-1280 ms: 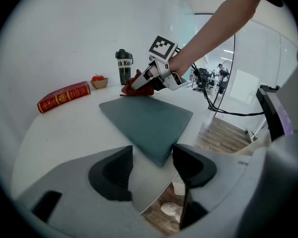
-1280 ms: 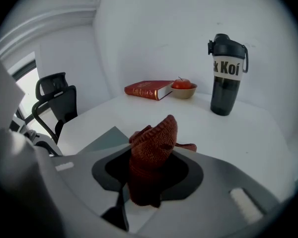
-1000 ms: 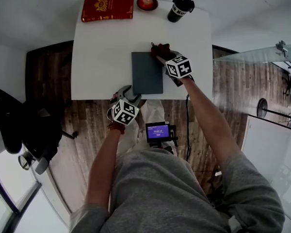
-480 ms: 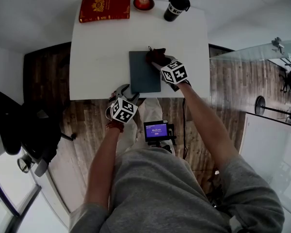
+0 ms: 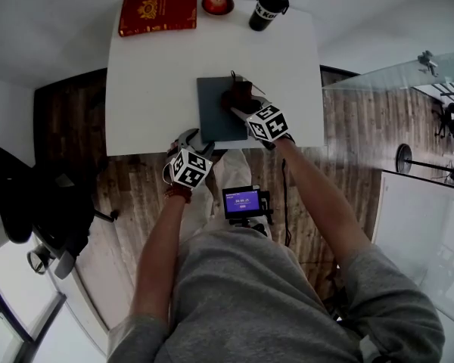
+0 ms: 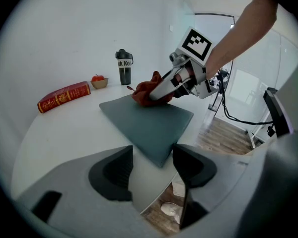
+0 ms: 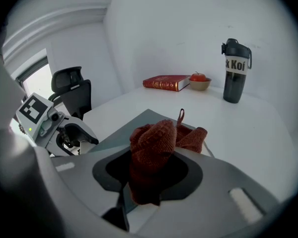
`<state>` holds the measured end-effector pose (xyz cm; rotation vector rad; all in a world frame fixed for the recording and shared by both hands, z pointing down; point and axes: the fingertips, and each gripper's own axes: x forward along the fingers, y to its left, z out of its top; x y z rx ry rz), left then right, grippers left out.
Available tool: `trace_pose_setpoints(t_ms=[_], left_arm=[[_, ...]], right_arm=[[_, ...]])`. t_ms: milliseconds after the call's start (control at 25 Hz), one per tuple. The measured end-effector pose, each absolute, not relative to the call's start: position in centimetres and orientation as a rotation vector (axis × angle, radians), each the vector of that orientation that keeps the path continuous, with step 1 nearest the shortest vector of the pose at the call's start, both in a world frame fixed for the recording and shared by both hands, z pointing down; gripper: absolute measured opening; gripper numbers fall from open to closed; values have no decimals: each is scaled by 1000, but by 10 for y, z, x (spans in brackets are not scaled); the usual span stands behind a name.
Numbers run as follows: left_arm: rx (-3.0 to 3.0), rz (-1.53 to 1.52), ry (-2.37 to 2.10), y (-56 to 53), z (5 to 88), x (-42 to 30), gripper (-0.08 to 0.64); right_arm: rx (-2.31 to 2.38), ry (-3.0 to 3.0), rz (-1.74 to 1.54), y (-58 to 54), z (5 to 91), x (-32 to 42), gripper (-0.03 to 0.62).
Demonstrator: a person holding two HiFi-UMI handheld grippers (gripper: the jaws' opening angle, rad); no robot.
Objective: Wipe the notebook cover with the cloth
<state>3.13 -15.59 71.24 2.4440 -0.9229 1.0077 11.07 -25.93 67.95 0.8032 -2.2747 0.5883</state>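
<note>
Right gripper [image 5: 240,106] jaws clenched on cloth [image 5: 234,94], which rests on notebook [image 5: 214,119] toward its 2 o'clock corner, mid-worktop [image 5: 147,82]. Left gripper [image 5: 191,138] jaws apart, empty, at notebook's 7 o'clock.

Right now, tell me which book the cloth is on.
The grey notebook, nearer you, under the cloth held by the right gripper; the red book farther back lies bare.

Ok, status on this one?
Right gripper shut on cloth, cloth on notebook cover. Left gripper open, empty, at table edge. Nothing in the way.
</note>
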Motion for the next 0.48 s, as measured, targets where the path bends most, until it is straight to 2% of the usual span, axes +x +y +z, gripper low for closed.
trace_pose_setpoints(t_ms=[480], left_arm=[[2443,1006,-923,-155,712,32,256]], right_arm=[[777,-2301,611,-215,679,108,149]])
